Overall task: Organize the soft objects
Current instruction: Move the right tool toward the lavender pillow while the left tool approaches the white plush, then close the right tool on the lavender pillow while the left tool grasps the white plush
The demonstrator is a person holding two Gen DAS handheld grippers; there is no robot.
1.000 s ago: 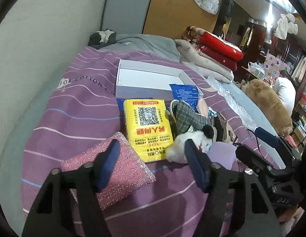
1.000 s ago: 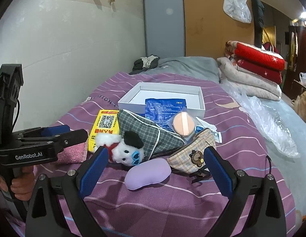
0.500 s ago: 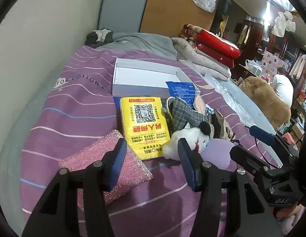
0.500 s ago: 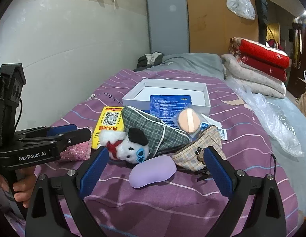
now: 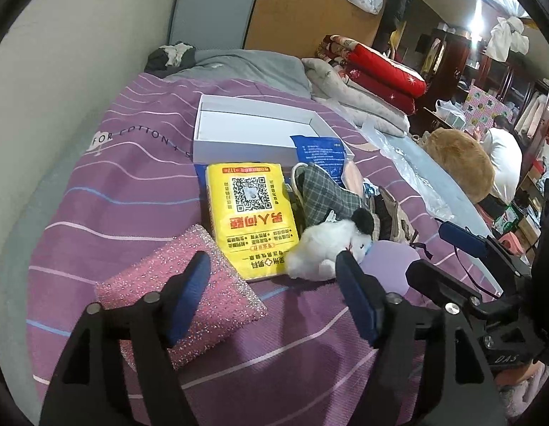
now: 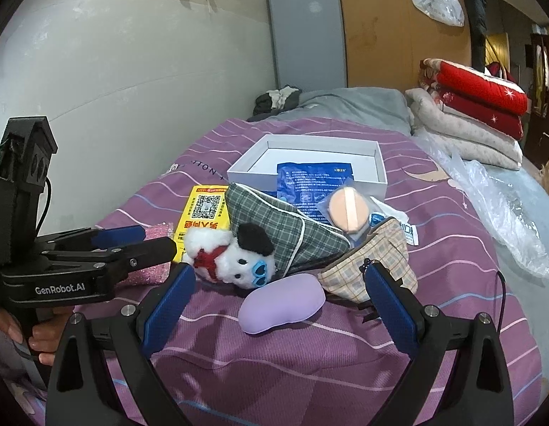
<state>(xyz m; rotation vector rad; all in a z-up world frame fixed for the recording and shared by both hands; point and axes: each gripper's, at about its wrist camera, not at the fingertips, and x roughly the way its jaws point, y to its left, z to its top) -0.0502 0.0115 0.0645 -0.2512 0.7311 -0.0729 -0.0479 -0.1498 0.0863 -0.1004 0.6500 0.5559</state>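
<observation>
Both tools hang empty over the purple striped bed: the left tool [image 5: 270, 298] has its jaws opening with nothing between them, the right tool [image 6: 278, 305] stands wide apart. The soft things crowd the frame's middle, below one white box [image 6: 377, 177]: one plush dog [image 6: 235, 259], one lilac pad [image 6: 281, 301], two checked pouches, one pink sponge [image 5: 189, 294], one yellow packet [image 5: 253, 220]. Since they overlap, a grab at the dog would likely drag a pouch along.
</observation>
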